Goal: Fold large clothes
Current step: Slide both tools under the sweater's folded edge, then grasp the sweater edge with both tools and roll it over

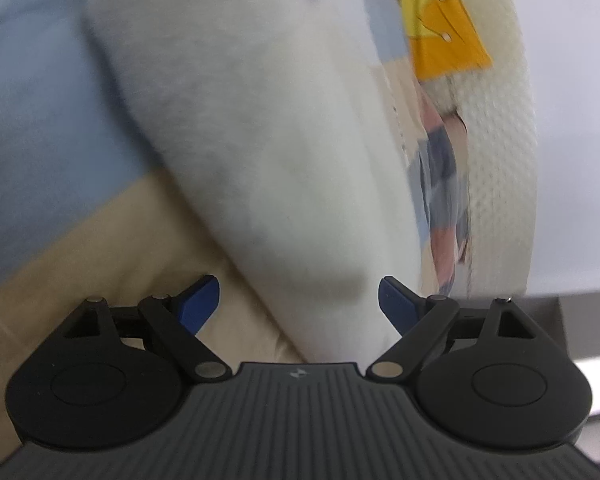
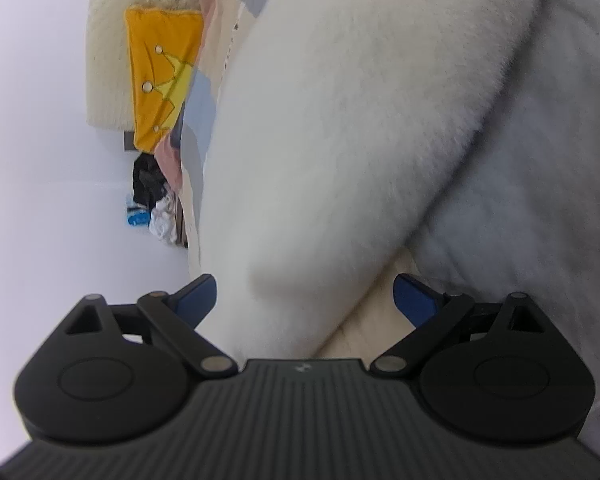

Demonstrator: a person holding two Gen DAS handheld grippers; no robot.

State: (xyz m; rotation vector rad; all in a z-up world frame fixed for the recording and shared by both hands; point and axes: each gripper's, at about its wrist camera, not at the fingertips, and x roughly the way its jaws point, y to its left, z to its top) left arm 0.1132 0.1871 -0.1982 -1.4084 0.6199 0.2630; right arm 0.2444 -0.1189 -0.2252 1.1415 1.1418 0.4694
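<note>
Now both grippers let go

Seemingly 1 fold is laid: the fleece point(image 1: 260, 152) lies doubled on the bed point(image 1: 80, 248), below the yellow pillow point(image 1: 440, 20). Left gripper point(image 1: 299, 304) and right gripper point(image 2: 304, 300) gape wide, gripping nothing. More folds likely remain.

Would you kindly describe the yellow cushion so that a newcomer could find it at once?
Start at the cream knitted headboard behind the bed. Leaning against it is the square orange-yellow fabric cushion, printed with a paler yellow crown tipped with small white dots. Nothing else nearby is that bright; the fluffy white garment in front is plain.
</note>
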